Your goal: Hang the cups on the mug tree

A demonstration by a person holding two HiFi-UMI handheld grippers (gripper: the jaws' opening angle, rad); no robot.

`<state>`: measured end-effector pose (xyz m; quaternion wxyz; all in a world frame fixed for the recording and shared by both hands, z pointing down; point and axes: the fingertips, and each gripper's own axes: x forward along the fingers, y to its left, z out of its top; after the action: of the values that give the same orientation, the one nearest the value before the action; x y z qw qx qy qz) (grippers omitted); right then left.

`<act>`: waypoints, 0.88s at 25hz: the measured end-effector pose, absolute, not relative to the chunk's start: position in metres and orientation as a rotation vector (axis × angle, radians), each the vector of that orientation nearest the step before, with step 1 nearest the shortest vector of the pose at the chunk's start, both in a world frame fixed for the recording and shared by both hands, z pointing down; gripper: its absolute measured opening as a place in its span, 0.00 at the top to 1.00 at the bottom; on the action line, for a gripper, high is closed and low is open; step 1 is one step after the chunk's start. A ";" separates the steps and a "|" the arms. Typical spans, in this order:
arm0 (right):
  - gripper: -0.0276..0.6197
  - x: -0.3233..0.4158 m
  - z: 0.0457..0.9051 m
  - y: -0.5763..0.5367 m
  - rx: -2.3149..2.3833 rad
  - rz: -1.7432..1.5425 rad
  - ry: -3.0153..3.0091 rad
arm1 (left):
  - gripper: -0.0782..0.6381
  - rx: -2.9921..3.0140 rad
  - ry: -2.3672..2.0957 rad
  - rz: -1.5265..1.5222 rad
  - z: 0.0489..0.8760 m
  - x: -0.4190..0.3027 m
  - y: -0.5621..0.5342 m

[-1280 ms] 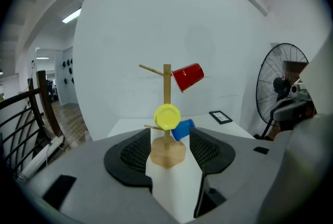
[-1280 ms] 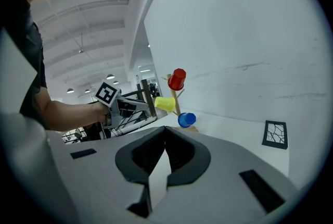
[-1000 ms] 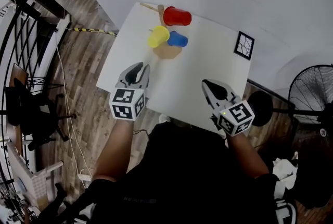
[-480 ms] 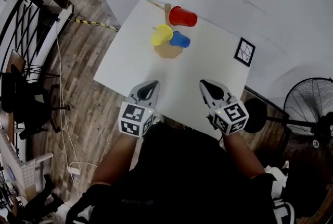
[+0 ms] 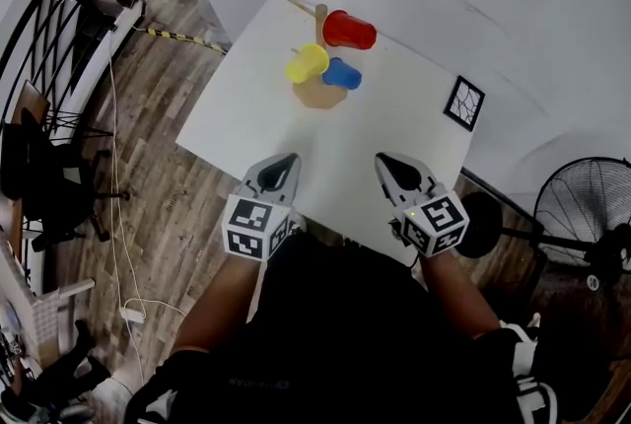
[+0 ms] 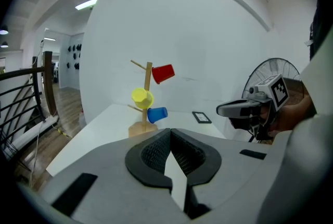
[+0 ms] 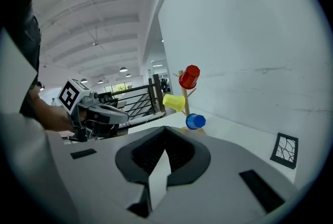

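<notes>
Left gripper point(image 5: 284, 162) and right gripper point(image 5: 387, 162): jaws closed together, nothing held, both over the near edge of the table point(image 5: 246, 121). Tree point(image 5: 317, 95) stands at the far end, well apart. Red cup point(image 5: 350, 30), yellow cup point(image 5: 306, 65) and blue cup point(image 5: 341, 74) hang on its pegs.

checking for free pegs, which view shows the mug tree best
Left gripper view: the mug tree stands side-on, trunk, bare top peg, red cup, yellow cup, blue cup all distinct. Right gripper view: side-on too, red cup covering the trunk top. Head view foreshortens it from above.
</notes>
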<state>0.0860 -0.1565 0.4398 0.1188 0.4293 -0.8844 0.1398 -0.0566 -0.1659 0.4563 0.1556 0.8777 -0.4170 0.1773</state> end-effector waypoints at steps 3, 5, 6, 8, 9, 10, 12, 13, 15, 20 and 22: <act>0.95 0.085 0.442 -0.156 1.244 0.415 -2.588 | 0.87 2.508 -1.196 0.520 0.458 -0.055 -0.161; 0.95 0.085 0.443 -0.156 1.238 0.414 -2.586 | 0.87 2.513 -1.195 0.527 0.458 -0.054 -0.159; 0.95 0.084 0.443 -0.157 1.233 0.412 -2.585 | 0.87 2.516 -1.195 0.530 0.457 -0.054 -0.159; 0.95 0.083 0.443 -0.156 1.224 0.411 -2.585 | 0.87 2.518 -1.197 0.532 0.456 -0.055 -0.159; 0.95 0.083 0.443 -0.156 1.221 0.410 -2.587 | 0.87 2.518 -1.197 0.532 0.456 -0.055 -0.159; 0.95 0.082 0.442 -0.156 1.219 0.410 -2.589 | 0.87 2.519 -1.197 0.533 0.455 -0.055 -0.159; 0.95 0.082 0.440 -0.156 1.218 0.406 -2.595 | 0.87 2.525 -1.195 0.537 0.454 -0.054 -0.158; 0.95 0.081 0.439 -0.156 1.220 0.401 -2.599 | 0.87 2.527 -1.195 0.540 0.453 -0.054 -0.158; 0.95 0.080 0.438 -0.156 1.222 0.398 -2.604 | 0.87 2.531 -1.196 0.543 0.453 -0.054 -0.159; 0.95 0.076 0.439 -0.156 1.205 0.406 -2.611 | 0.87 2.532 -1.200 0.546 0.451 -0.056 -0.161; 0.95 0.076 0.439 -0.156 1.207 0.406 -2.611 | 0.87 2.532 -1.200 0.548 0.452 -0.056 -0.161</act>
<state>0.0762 -0.1562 0.4394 0.1180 0.4125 -0.8926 0.1387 -0.0561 -0.1612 0.4519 0.1430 0.8777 -0.4162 0.1899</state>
